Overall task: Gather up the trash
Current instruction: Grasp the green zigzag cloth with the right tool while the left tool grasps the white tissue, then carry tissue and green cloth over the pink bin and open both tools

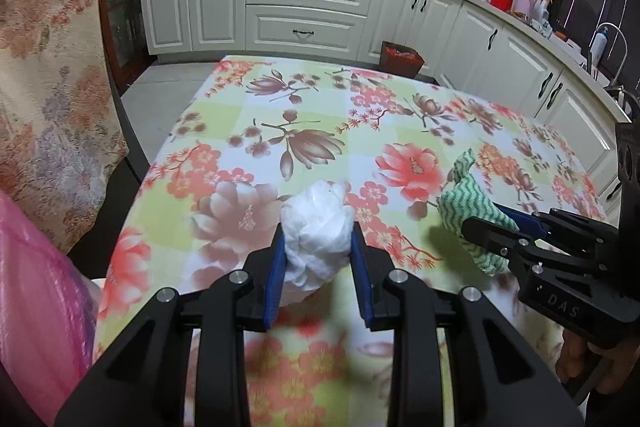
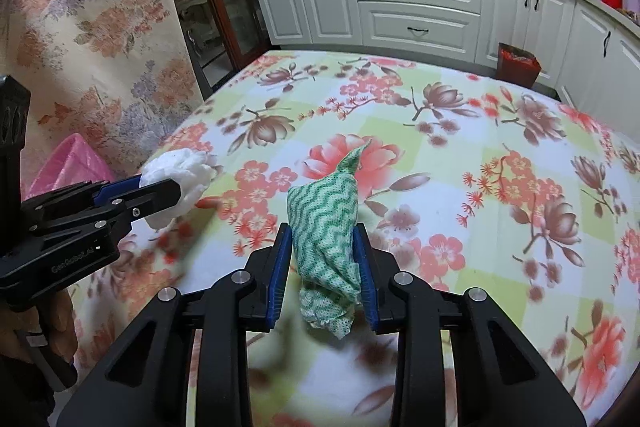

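My left gripper (image 1: 318, 247) is shut on a crumpled white tissue wad (image 1: 316, 227) and holds it above the floral tablecloth (image 1: 300, 115). My right gripper (image 2: 324, 251) is shut on a crumpled green-and-white wavy cloth (image 2: 324, 219), also held above the table. In the left wrist view the right gripper (image 1: 496, 227) with the green cloth (image 1: 468, 203) is to the right. In the right wrist view the left gripper (image 2: 160, 187) with the white wad (image 2: 180, 175) is to the left.
A pink plastic bag (image 1: 36, 299) hangs off the table's left edge; it also shows in the right wrist view (image 2: 68, 163). A dark bin with a red liner (image 1: 400, 57) stands on the floor beyond the table. White kitchen cabinets (image 1: 308, 7) line the back.
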`<act>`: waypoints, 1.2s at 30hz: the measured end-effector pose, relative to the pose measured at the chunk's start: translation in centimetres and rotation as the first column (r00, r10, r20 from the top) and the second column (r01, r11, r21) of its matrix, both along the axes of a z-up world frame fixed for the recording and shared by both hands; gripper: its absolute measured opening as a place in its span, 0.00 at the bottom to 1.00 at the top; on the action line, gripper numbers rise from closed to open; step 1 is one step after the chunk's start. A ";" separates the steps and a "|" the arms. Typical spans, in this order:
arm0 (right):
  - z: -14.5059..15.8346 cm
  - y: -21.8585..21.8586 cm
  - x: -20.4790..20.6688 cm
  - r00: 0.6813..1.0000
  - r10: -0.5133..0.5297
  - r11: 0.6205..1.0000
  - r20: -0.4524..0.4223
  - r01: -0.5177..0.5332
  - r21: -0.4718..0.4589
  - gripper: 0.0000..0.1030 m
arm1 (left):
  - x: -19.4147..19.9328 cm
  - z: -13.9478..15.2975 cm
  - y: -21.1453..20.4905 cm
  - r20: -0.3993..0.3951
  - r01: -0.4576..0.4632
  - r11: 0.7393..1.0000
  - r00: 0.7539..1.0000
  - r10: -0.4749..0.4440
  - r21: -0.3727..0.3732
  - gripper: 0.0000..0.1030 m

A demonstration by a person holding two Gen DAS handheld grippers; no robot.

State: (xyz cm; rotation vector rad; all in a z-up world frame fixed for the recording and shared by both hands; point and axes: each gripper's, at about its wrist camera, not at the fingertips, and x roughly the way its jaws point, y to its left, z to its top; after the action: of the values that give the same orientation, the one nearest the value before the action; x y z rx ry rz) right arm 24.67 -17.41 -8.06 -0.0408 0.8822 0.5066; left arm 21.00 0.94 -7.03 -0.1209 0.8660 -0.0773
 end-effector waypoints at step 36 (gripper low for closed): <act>10.8 0.3 -12.4 0.981 0.010 0.999 0.194 -0.016 0.029 0.30 | -14.6 11.1 2.3 0.217 -0.076 0.996 0.972 0.086 -0.050 0.29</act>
State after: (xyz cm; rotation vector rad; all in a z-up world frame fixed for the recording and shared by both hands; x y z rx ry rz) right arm 12.29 -17.11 2.76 -0.0674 0.6839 0.5193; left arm 6.45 3.22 4.03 -0.1834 0.6387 -0.0314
